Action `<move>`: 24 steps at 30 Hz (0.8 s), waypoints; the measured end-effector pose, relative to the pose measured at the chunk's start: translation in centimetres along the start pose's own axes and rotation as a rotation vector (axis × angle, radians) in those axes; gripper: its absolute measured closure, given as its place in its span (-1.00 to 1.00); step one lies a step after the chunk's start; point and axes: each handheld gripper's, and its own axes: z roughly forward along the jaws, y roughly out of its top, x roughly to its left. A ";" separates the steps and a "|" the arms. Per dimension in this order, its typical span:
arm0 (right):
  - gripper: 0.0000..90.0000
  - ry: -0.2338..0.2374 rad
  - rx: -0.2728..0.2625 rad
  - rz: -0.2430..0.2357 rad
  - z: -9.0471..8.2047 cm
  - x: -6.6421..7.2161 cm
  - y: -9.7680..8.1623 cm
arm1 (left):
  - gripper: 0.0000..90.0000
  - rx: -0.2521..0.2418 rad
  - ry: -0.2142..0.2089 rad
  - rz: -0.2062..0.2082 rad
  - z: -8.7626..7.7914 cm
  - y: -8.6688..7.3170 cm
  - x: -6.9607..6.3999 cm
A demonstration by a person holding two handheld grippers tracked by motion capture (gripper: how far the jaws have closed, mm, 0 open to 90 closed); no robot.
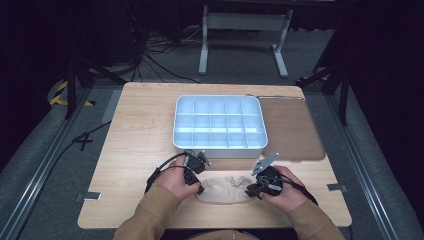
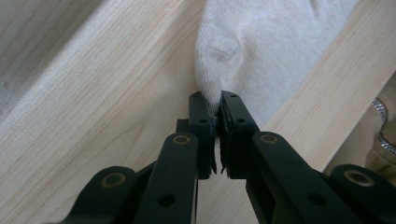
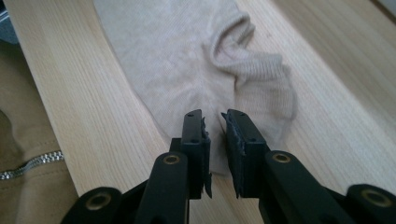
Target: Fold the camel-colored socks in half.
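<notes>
Here we are pinching the beige knitted sock (image 2: 261, 51) with the left gripper (image 2: 215, 109), the right gripper (image 3: 215, 122) poised slightly apart over it, the white compartmented tray (image 1: 218, 146) waiting unfilled.

Bare table (image 1: 135, 150) flanks the grippers; the tray (image 1: 219, 145) blocks the way ahead

Soft knit cloth on pale wood

The sock (image 3: 187, 70) is matt, ribbed beige knit; the table (image 1: 140, 130) smooth light-grained wood; the tray (image 1: 218, 148) glossy plastic.
</notes>
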 end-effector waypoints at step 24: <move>0.99 -0.039 -0.172 -0.057 4.3 1.2 4.1 | 0.87 -0.047 -0.045 0.001 -1.3 -0.9 -0.4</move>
